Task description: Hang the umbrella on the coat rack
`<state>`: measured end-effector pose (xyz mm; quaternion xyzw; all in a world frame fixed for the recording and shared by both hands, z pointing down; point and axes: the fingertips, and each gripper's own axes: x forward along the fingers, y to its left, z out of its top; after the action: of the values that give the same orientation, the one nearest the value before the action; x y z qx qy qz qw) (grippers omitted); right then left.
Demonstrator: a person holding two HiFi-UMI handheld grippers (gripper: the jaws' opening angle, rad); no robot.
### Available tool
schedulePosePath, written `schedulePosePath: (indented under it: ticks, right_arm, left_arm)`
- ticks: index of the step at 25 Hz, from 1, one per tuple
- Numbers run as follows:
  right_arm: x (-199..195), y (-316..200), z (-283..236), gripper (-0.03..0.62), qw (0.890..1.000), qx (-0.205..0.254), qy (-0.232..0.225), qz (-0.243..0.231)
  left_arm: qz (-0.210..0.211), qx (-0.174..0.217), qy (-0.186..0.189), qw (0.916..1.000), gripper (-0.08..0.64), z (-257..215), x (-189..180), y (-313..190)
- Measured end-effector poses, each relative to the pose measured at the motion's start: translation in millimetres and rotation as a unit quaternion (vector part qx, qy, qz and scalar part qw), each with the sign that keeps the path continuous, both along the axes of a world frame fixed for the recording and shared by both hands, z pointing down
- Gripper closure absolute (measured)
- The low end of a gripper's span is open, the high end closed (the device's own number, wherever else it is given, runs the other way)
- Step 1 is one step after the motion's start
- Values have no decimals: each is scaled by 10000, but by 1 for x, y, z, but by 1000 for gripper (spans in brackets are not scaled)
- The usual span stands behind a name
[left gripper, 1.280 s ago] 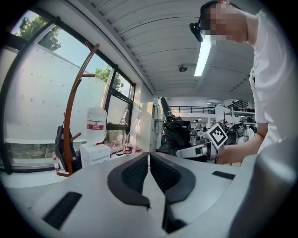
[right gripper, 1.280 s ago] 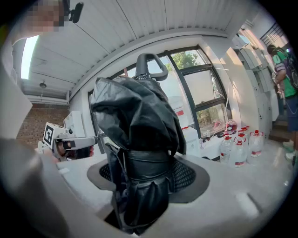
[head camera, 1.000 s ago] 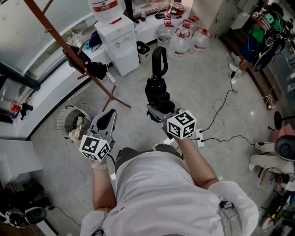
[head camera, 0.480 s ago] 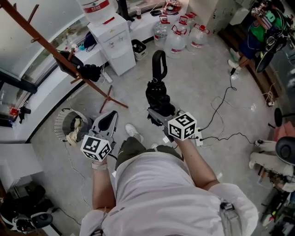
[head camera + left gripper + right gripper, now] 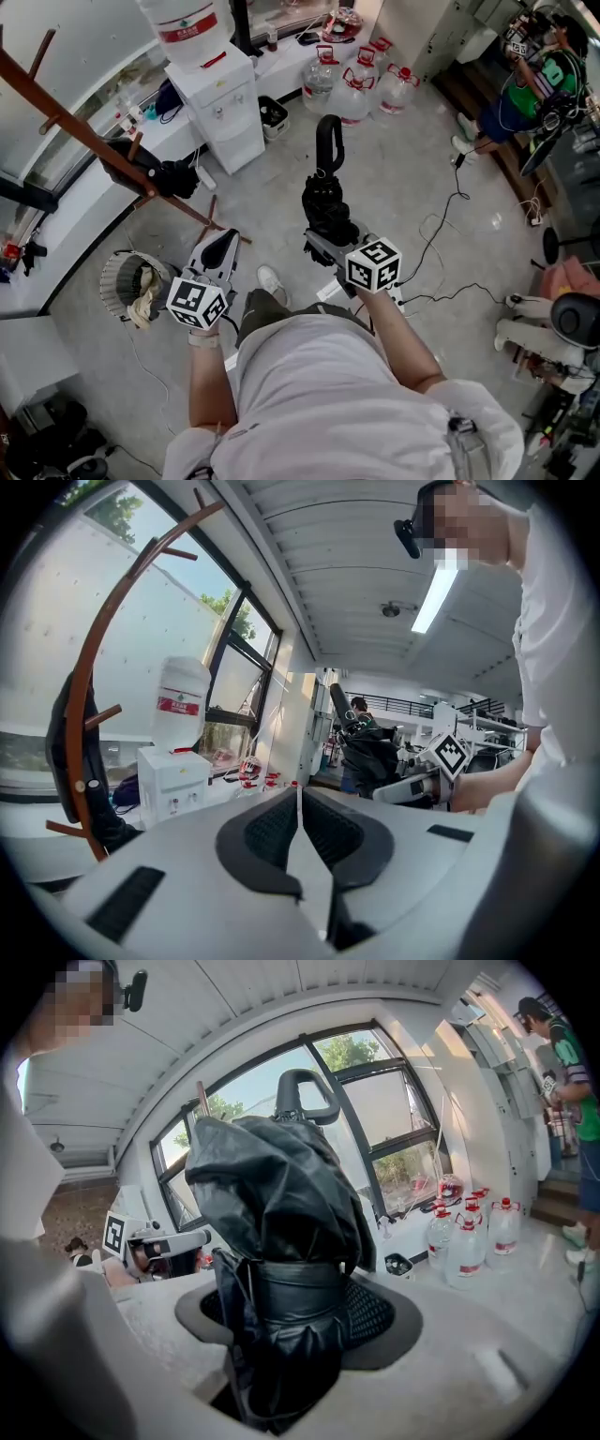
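Note:
A black folded umbrella (image 5: 326, 202) with a loop handle (image 5: 328, 141) stands upright in my right gripper (image 5: 323, 234), which is shut on its lower part. In the right gripper view the umbrella (image 5: 281, 1213) fills the space between the pads. The brown curved coat rack (image 5: 112, 155) leans across the left, with a dark garment (image 5: 145, 173) hanging on it. My left gripper (image 5: 223, 239) is shut with nothing in it, below and right of the rack. In the left gripper view its pads (image 5: 272, 832) meet, and the coat rack (image 5: 89, 677) rises at the left.
A white water dispenser (image 5: 220, 103) stands beyond the rack, with several water bottles (image 5: 352, 89) to its right. A wire waste basket (image 5: 127, 281) sits on the floor at the left. Cables (image 5: 441, 234) trail across the floor at the right. A person (image 5: 534, 84) stands far right.
Both grippers have moved forward with the person's step, the umbrella still held upright. The rack and dispenser have slid left and lower in the head view.

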<state>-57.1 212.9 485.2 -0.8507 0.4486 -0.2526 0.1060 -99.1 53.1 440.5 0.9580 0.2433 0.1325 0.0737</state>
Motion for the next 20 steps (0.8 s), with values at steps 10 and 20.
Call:
schedulePosePath:
  ticks: [10,20]
  right_arm:
    - [74,-74,5,316,9986,-517,45,-131]
    - [116,-152,10,316,9958,-549,9,-727]
  left_arm:
    - [55,-430,-23,9991,558,15,79,-74]
    - [-359,-551,-211,9976,558,36,91,-137]
